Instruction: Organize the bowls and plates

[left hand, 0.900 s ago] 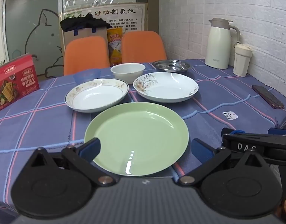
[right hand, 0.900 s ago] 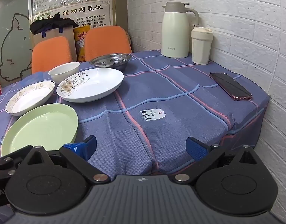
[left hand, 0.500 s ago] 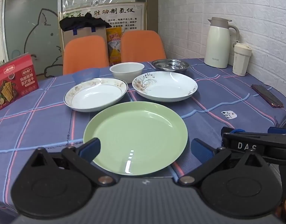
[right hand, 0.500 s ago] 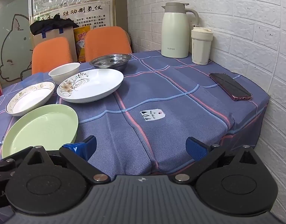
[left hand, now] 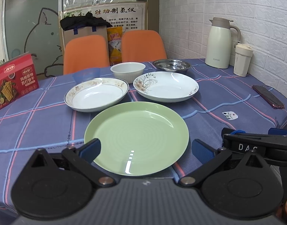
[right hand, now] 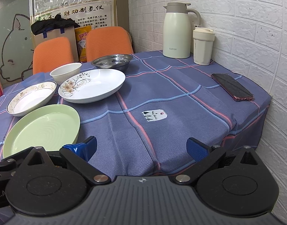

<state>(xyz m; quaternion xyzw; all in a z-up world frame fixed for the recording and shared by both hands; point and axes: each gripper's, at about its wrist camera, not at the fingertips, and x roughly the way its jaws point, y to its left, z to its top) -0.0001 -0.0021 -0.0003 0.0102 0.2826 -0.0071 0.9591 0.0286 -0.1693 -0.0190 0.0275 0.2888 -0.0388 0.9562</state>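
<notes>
A green plate [left hand: 136, 137] [right hand: 42, 129] lies nearest on the blue checked tablecloth. Behind it sit a gold-rimmed white plate [left hand: 96, 96] [right hand: 31, 97] on the left and a flower-painted white plate [left hand: 166, 86] [right hand: 92, 85] on the right. Farther back stand a white bowl [left hand: 127, 71] [right hand: 66, 72] and a steel dish [left hand: 171, 65] [right hand: 112, 61]. My left gripper [left hand: 145, 149] is open, its blue fingertips straddling the green plate's near rim. The right gripper [right hand: 141, 148] is open over bare cloth to the right of the green plate, holding nothing.
A cream thermos jug [right hand: 177, 31] and a lidded cup [right hand: 202, 46] stand against the brick wall. A phone [right hand: 232, 87] lies near the right table edge. A red box [left hand: 13, 80] stands at the left. Two orange chairs [left hand: 143, 45] are behind the table.
The left gripper has shifted slightly so the plates sit a little lower and farther left in its view. Both grippers stay open, and no dish has moved.
</notes>
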